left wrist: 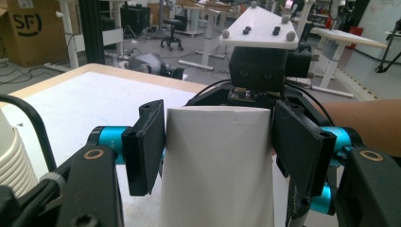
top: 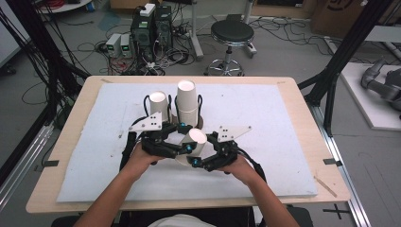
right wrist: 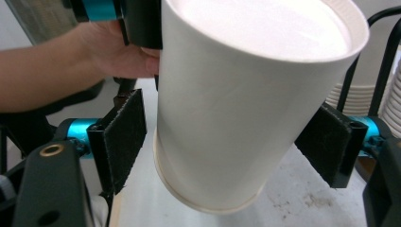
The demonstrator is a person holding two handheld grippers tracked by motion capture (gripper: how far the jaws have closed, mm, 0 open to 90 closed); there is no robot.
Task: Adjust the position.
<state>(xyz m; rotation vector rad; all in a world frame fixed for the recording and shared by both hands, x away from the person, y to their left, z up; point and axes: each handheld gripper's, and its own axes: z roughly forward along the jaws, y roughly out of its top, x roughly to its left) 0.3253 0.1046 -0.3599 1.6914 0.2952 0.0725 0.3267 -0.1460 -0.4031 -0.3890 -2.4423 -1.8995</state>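
A white paper cup (top: 195, 138) was held tilted just above the white surface (top: 283, 156), in front of two cup stacks (top: 186, 101). The left hand-held gripper (top: 182, 137) was clamped on its wall; the right hand-held gripper (top: 201, 158) straddled it, pads apart (not gripping). Light, thin-walled and easily crushed, it probably wanted gentle mid-wall pressure.

white paper cup (top: 194, 139); black grippers with cyan joints. white mat (top: 265, 142) on a pale wood table (top: 71, 118). black stool (top: 231, 32) behind.
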